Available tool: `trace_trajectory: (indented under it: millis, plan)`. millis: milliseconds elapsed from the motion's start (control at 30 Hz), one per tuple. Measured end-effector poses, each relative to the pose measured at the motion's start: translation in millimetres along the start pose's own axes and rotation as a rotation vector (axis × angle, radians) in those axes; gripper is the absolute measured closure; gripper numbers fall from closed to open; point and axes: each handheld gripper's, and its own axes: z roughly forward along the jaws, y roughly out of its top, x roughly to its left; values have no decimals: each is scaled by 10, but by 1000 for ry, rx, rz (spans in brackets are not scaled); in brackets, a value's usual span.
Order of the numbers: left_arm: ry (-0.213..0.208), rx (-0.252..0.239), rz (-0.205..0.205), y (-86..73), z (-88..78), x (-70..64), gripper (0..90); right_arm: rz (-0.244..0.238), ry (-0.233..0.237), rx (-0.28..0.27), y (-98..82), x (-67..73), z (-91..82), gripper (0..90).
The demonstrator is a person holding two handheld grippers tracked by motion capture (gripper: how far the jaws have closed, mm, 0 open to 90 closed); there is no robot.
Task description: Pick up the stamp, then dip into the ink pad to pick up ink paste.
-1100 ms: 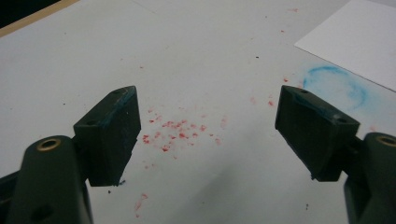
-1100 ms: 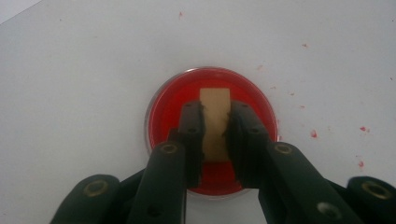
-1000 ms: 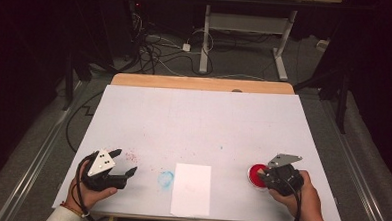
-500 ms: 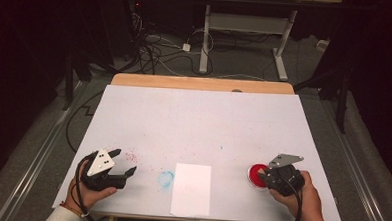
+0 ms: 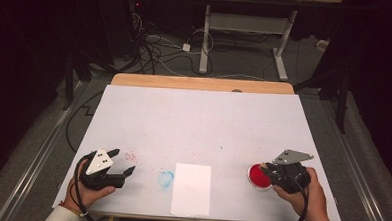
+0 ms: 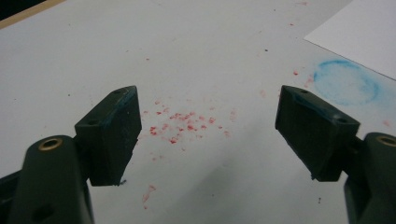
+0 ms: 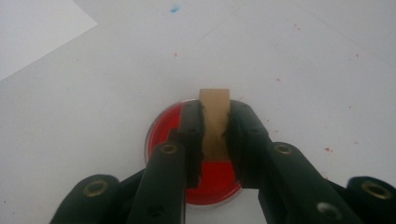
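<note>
Over red dish [image 7: 163, 126] | right claw [image 7: 215, 135] still clamps wooden block [image 7: 215, 107] | unchanged

The table [image 5: 198, 120] is covered with a matt, smooth white sheet, speckled with red powdery flecks [image 6: 184, 122] and a chalky blue ring [image 6: 345, 82], while a strip of bare wood [image 5: 200, 83] is left showing along its far edge. A matt white sheet of paper [image 5: 191, 189] is laid on it, and a glossy red pad in a clear, shiny plastic rim [image 7: 161, 126] is seen beside it. A plain tan block [image 7: 214, 119], dull like wood or card, is gripped between jaws of matt black plastic fitted with brass-coloured metal rivets.
</note>
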Motion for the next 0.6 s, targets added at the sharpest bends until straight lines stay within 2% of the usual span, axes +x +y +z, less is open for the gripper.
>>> trace_trajectory:
  millis: [600]
  plan:
    - [3,5,-1,-31,-35,-25,216,-8,-10,-72,104,-3,-224,764]
